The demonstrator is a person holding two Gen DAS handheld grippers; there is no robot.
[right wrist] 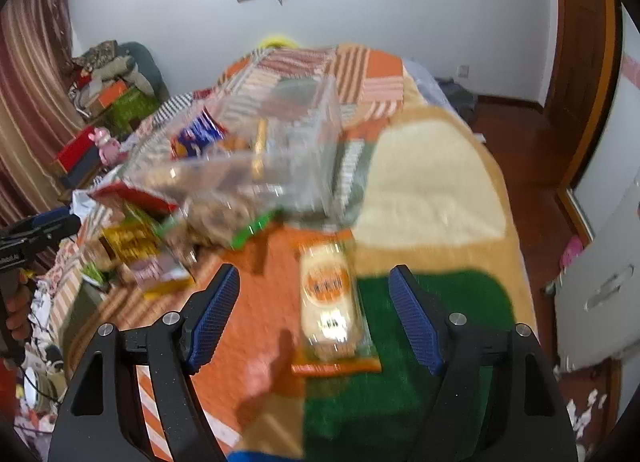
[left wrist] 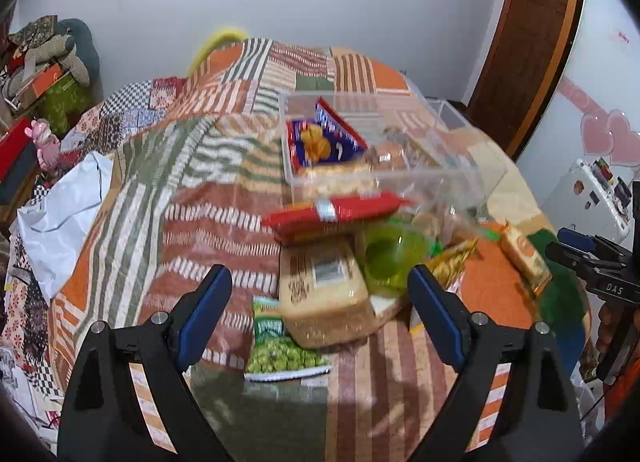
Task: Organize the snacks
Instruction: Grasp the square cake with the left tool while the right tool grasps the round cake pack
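A clear plastic bin [left wrist: 460, 178] stands on the quilted bed and holds a blue snack bag [left wrist: 324, 142]; it also shows in the right wrist view [right wrist: 312, 150]. In front of it lie a red packet [left wrist: 336, 214], a tan packet [left wrist: 324, 294], a green cup [left wrist: 394, 258] and a green pea bag [left wrist: 280, 354]. My left gripper [left wrist: 320, 294] is open and empty above the tan packet. My right gripper [right wrist: 314, 304] is open and empty, with an orange-labelled biscuit pack [right wrist: 330, 302] lying between its fingers' lines; that pack also shows in the left wrist view [left wrist: 524, 262].
A yellow packet [right wrist: 132, 246] and a bag with a green edge [right wrist: 224, 218] lie left of the right gripper. White cloth [left wrist: 60, 218] lies at the bed's left edge. Boxes and a pink toy [left wrist: 44, 142] sit beyond it. A door [left wrist: 528, 38] is at right.
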